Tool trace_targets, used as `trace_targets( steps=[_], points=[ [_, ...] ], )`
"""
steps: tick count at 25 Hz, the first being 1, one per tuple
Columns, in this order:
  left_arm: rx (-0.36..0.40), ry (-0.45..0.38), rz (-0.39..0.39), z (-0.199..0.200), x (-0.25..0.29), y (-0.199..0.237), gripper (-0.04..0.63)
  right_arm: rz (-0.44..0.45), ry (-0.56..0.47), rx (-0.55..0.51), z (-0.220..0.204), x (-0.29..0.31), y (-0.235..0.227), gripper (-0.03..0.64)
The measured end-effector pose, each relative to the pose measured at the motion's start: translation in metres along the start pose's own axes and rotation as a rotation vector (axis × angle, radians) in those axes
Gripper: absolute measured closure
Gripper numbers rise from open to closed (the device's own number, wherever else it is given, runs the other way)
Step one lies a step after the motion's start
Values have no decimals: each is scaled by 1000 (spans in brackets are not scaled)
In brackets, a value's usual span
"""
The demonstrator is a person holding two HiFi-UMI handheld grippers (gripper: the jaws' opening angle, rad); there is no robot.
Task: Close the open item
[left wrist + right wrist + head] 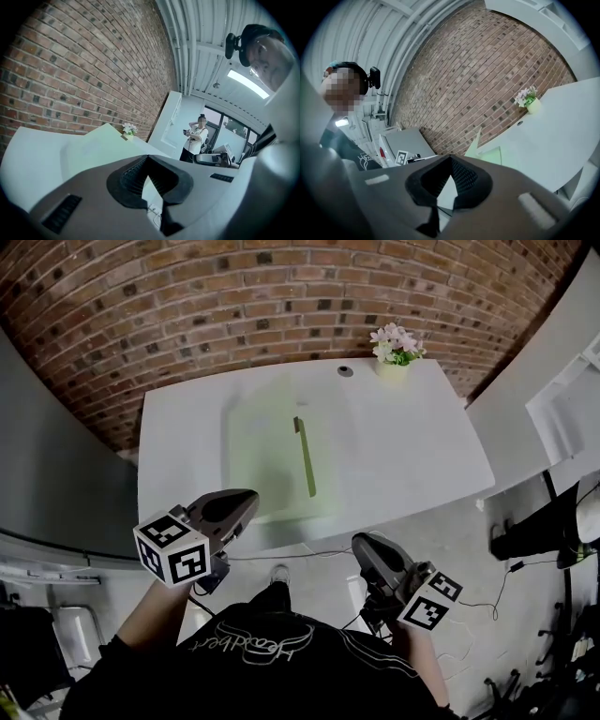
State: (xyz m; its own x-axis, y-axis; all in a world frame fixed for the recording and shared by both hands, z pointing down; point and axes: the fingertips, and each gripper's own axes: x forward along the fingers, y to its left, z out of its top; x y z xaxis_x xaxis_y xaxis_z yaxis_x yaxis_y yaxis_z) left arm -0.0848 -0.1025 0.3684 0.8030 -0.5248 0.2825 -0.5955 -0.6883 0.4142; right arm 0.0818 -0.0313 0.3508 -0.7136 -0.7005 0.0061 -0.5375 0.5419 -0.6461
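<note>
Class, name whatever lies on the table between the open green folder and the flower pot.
One small round grey disc lies on the white table between the folder and the flower pot, seen in the head view.

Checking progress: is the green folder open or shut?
Open: the folder lies flat on the table, one cover standing upright.

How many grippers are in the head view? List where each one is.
2: left gripper over the table's near-left edge; right gripper just short of its near edge.
</note>
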Motion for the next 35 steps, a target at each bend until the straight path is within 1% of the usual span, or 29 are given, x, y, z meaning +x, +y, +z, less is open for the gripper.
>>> trace_targets(
  steps=[9, 16, 22, 27, 35],
  points=[
    [-62, 49, 69, -10, 20, 63, 594, -50, 48, 18, 6, 36, -41, 614],
    [-75, 107, 102, -24, 34, 101, 594, -87, 66, 37, 7, 59, -66, 614],
    [-75, 153, 129, -38, 44, 128, 594, -130, 63, 47, 7, 68, -87, 614],
    [-79, 180, 137, -45, 50, 146, 594, -164, 64, 62, 2, 76, -107, 614],
    [-78, 224, 120, -55, 62, 155, 594, -191, 80, 90, -7, 87, -127, 614]
  ],
)
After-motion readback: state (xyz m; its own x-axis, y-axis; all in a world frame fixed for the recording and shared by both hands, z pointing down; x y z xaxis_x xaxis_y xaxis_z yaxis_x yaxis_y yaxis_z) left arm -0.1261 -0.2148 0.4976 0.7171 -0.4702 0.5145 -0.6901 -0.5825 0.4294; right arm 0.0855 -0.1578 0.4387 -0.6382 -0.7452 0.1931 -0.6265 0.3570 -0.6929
